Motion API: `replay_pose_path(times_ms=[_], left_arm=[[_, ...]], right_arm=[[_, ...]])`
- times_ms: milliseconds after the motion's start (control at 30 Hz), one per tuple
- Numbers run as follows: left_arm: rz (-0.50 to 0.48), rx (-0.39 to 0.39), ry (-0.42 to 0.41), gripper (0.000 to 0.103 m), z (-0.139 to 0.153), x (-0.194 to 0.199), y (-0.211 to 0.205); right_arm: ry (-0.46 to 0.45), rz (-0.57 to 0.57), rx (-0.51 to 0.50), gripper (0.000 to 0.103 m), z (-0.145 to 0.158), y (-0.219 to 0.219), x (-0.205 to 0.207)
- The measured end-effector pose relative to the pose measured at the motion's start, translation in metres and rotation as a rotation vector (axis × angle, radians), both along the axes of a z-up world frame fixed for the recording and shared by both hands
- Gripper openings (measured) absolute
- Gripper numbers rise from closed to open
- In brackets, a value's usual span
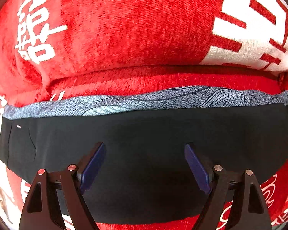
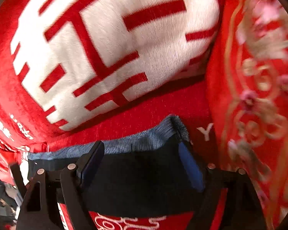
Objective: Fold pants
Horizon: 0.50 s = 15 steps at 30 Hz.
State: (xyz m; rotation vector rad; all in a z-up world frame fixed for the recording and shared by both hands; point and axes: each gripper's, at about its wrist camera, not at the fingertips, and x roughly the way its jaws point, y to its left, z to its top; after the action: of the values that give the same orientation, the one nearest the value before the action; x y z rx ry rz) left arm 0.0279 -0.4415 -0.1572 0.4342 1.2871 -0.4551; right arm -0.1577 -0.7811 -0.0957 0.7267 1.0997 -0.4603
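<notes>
The pants (image 1: pixel 144 134) are dark, almost black, with a blue-grey patterned band (image 1: pixel 144 99) along the far edge. They lie folded into a wide strip on a red blanket (image 1: pixel 134 28). My left gripper (image 1: pixel 145 149) is open just above the middle of the dark cloth, holding nothing. In the right wrist view the pants (image 2: pixel 140 182) show with their blue-grey edge (image 2: pixel 144 140) and right end. My right gripper (image 2: pixel 142 149) is open over that end; whether its fingers touch the cloth I cannot tell.
A large red-and-white pillow (image 2: pixel 105 48) with bold characters lies just beyond the pants; it also shows in the left wrist view (image 1: pixel 255 28). A red floral cushion (image 2: pixel 259 95) stands at the right. White characters (image 1: pixel 34 28) mark the blanket at left.
</notes>
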Motion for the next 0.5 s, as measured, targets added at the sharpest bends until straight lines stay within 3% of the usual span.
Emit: replay_pose_path(times_ms=[67, 133, 267, 300, 333, 433, 500], left_arm=[[0.003, 0.004, 0.011, 0.085, -0.004, 0.001, -0.007], [0.003, 0.008, 0.01, 0.085, -0.006, 0.001, -0.012], [-0.002, 0.025, 0.009, 0.085, -0.009, 0.001, -0.019], [-0.003, 0.024, 0.009, 0.085, -0.008, 0.001, -0.021], [-0.002, 0.02, 0.005, 0.085, -0.005, 0.001, -0.021], [-0.009, 0.004, -0.029, 0.085, 0.004, 0.0, -0.025], [-0.018, 0.059, -0.014, 0.085, -0.006, 0.003, -0.028]], right_arm=[[0.082, 0.022, -0.064, 0.073, -0.008, 0.005, 0.004], [0.15, 0.029, -0.091, 0.051, -0.022, 0.002, 0.004], [0.182, 0.02, -0.102, 0.037, -0.049, -0.01, 0.019], [0.206, 0.015, -0.083, 0.009, -0.056, -0.015, 0.022], [0.208, 0.002, -0.077, 0.0, -0.056, -0.018, 0.024], [0.228, -0.048, -0.153, 0.0, -0.049, -0.029, 0.023], [0.265, -0.074, -0.13, 0.001, -0.054, -0.035, 0.019]])
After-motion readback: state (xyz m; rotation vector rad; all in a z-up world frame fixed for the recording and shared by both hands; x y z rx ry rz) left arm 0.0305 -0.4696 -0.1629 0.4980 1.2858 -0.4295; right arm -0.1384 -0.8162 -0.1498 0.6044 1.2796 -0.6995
